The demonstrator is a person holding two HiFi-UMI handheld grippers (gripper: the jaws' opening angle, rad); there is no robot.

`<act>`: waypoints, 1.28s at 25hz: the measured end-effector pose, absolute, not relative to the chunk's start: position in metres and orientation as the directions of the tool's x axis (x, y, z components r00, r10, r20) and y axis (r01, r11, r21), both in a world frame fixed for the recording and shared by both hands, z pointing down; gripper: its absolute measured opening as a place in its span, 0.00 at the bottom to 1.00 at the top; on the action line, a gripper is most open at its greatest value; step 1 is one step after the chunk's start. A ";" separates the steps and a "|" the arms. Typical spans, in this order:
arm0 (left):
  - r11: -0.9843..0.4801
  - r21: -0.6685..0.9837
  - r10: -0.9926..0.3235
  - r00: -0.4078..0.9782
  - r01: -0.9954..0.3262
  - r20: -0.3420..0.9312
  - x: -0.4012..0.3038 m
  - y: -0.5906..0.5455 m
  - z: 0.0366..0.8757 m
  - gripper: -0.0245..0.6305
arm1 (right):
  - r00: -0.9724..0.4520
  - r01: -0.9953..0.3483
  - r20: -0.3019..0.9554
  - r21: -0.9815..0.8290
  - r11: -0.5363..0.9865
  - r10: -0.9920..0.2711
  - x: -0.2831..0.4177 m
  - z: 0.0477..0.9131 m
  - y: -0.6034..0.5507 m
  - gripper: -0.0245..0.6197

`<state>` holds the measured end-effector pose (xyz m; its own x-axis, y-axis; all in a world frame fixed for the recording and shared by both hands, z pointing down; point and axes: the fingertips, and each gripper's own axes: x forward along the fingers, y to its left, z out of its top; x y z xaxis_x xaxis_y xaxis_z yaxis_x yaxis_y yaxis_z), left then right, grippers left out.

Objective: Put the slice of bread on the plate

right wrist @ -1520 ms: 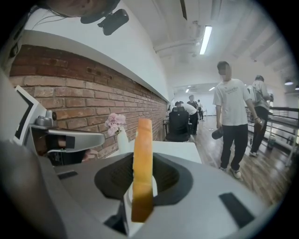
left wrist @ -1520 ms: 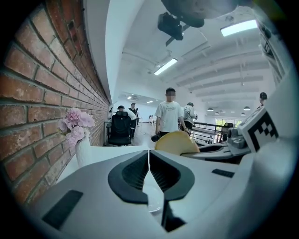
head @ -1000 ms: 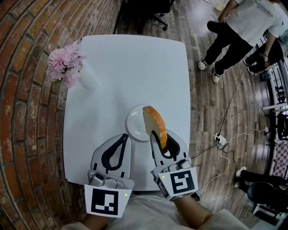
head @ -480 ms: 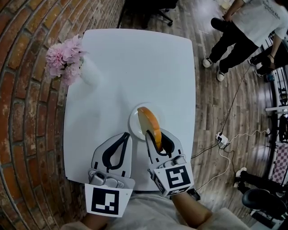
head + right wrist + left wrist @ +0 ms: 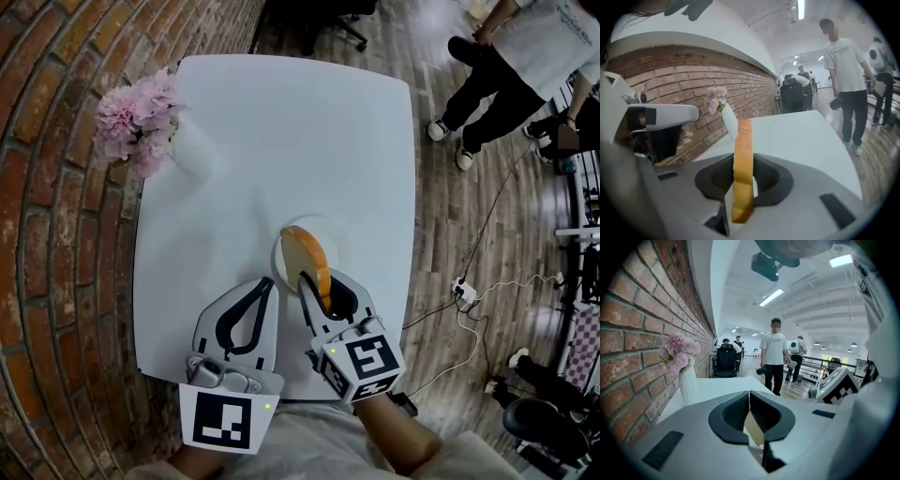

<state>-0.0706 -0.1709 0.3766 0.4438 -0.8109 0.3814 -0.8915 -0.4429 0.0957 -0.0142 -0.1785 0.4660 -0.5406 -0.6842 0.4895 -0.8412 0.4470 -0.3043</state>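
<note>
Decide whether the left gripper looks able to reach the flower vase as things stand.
Probably yes: only bare table lies between the left gripper and the flower vase, and the right gripper with the bread slice sits off to the side.

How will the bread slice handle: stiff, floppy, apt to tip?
The bread slice stands on edge in the right claw without sagging, so it is probably stiff and light. It shows no obvious crushing where gripped, so it is likely firm. Released edge-on by the plate, it would probably tip flat.
</note>
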 end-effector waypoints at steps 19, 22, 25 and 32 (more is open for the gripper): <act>-0.415 0.112 -0.810 0.422 -0.903 0.408 -0.075 -0.176 0.386 0.06 | -0.598 -0.793 0.523 -0.499 0.351 -0.608 -0.006 0.498 -0.195 0.22; -0.414 0.117 -0.809 0.424 -0.903 0.408 -0.074 -0.176 0.386 0.06 | -0.561 -0.825 0.570 -0.442 0.352 -0.600 0.000 0.507 -0.195 0.27; -0.413 0.118 -0.808 0.423 -0.903 0.409 -0.075 -0.176 0.387 0.06 | -0.517 -0.856 0.617 -0.371 0.360 -0.594 0.006 0.515 -0.194 0.30; -0.416 0.122 -0.808 0.428 -0.901 0.405 -0.074 -0.175 0.386 0.06 | -0.440 -0.896 0.682 -0.295 0.332 -0.584 0.017 0.526 -0.193 0.37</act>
